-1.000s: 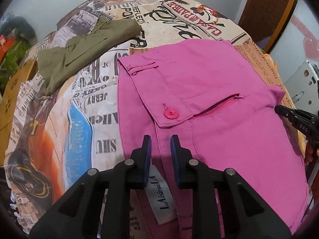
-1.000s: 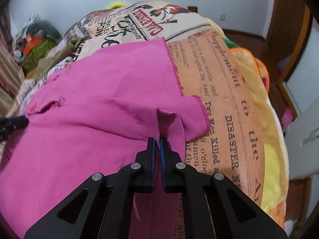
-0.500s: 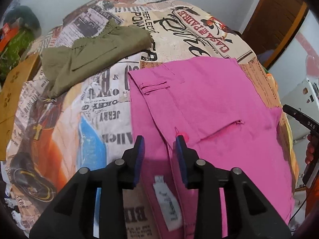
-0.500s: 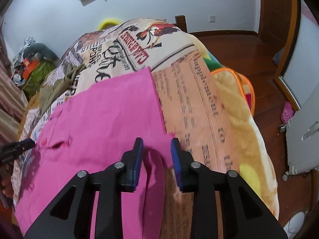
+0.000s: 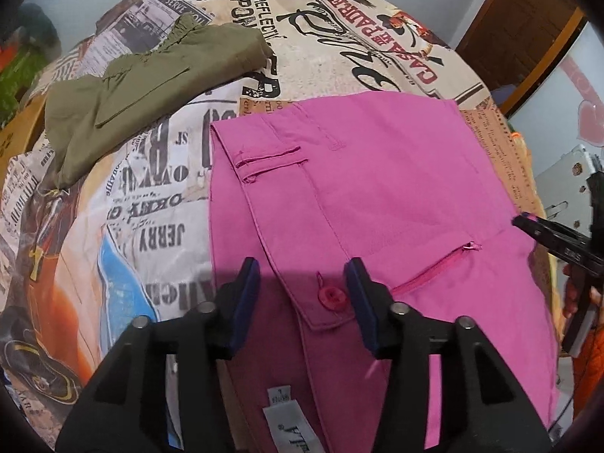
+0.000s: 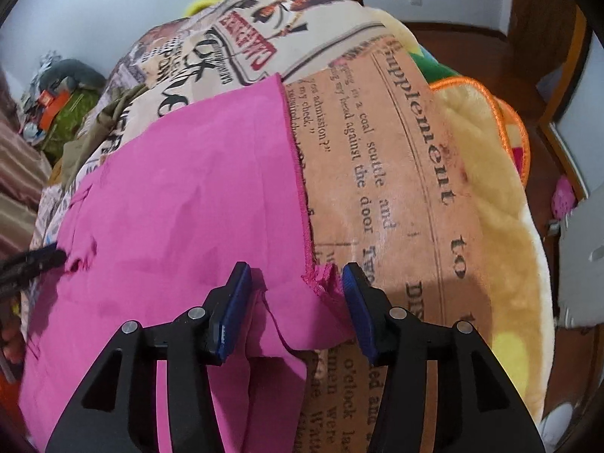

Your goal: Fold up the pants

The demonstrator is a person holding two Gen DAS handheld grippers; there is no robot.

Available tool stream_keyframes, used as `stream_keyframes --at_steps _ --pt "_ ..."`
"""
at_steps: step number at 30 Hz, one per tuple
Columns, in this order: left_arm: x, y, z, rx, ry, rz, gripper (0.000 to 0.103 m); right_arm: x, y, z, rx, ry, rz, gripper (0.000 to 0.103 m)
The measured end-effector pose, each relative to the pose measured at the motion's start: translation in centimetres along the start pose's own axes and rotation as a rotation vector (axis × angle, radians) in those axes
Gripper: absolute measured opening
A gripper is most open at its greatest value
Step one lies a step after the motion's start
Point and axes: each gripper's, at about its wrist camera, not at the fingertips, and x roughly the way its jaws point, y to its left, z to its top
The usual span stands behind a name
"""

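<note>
Newspaper-print blanket covering bed, pink pants lying folded flat on it, left gripper jaws wide apart over waistband button, holding nothing, right gripper likewise spread, empty, straddling hem corner, olive garment well apart

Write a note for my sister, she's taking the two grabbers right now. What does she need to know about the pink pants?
Left gripper: open, holding nothing, fingers either side of the red button at the waistband.
Right gripper: open, holding nothing, over the frayed hem corner.
Pink pants: lying folded on the newspaper-print blanket, waist on the left gripper's side, hem on the right gripper's side.
Olive pants: lying further back on the blanket.
Done: pink pants laid down and let go.
Left: probably one more fold, or smoothing the bunched hem.
</note>
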Motion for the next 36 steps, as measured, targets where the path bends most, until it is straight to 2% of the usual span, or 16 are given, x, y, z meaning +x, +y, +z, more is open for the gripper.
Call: stream_keyframes --at_steps 3,4,5,7,9,10,12,15,17,19,21,27,29,30,31,36 --pt "0.2 0.0 -0.1 0.008 -0.011 0.032 0.039 -0.6 -0.3 -0.6 0.000 -0.027 -0.011 0.044" --pt "0.2 0.1 -0.1 0.006 -0.013 0.039 0.037 -0.7 -0.6 -0.6 0.002 -0.038 -0.031 0.037" --pt "0.3 0.1 -0.1 0.003 -0.016 0.041 0.037 -0.6 -0.9 -0.7 -0.005 -0.040 -0.073 0.022" --pt "0.3 0.3 -0.1 -0.003 -0.022 0.040 0.033 -0.6 -1.8 -0.7 0.002 -0.042 -0.049 0.015" --pt "0.3 0.5 -0.1 -0.008 -0.024 0.040 0.032 -0.8 -2.3 -0.9 -0.004 -0.038 -0.089 0.005" --pt "0.2 0.5 -0.1 -0.010 -0.025 0.039 0.031 -1.0 -2.5 -0.9 -0.018 -0.035 -0.119 0.005" --pt "0.2 0.5 -0.2 -0.010 -0.028 0.037 0.029 -1.7 -3.2 -0.8 0.003 -0.042 -0.112 0.005" --pt "0.2 0.2 -0.3 0.000 -0.033 0.046 0.028 -3.4 -4.4 -0.3 0.101 -0.063 -0.011 0.008" --pt "0.3 0.0 -0.3 0.007 -0.036 0.056 0.028 -4.2 -4.5 0.1 0.126 -0.091 0.027 0.016" --pt "0.3 -0.1 -0.4 0.013 -0.038 0.063 0.028 -4.2 -3.9 0.5 0.121 -0.094 0.039 0.033" --pt "0.3 -0.1 -0.4 0.014 -0.039 0.065 0.028 -3.4 -3.0 0.8 0.100 -0.089 0.036 0.036" --pt "0.3 -0.2 -0.5 0.020 -0.046 0.066 0.027 1.1 -0.5 0.9 0.043 0.007 0.019 0.036" --pt "0.2 -0.3 -0.6 0.027 -0.055 0.061 0.021 1.0 0.6 0.4 -0.040 -0.023 -0.020 0.028" --pt "0.1 -0.5 -0.6 0.032 -0.062 0.063 0.015 1.0 0.8 0.4 -0.051 -0.023 -0.014 0.017" --pt "-0.1 -0.7 -0.7 0.043 -0.076 0.089 0.005 0.9 1.0 0.4 -0.062 -0.021 -0.004 0.011" --pt "-0.2 -0.8 -0.6 0.063 -0.091 0.119 0.003 0.8 1.9 0.3 -0.163 -0.044 -0.070 0.006"
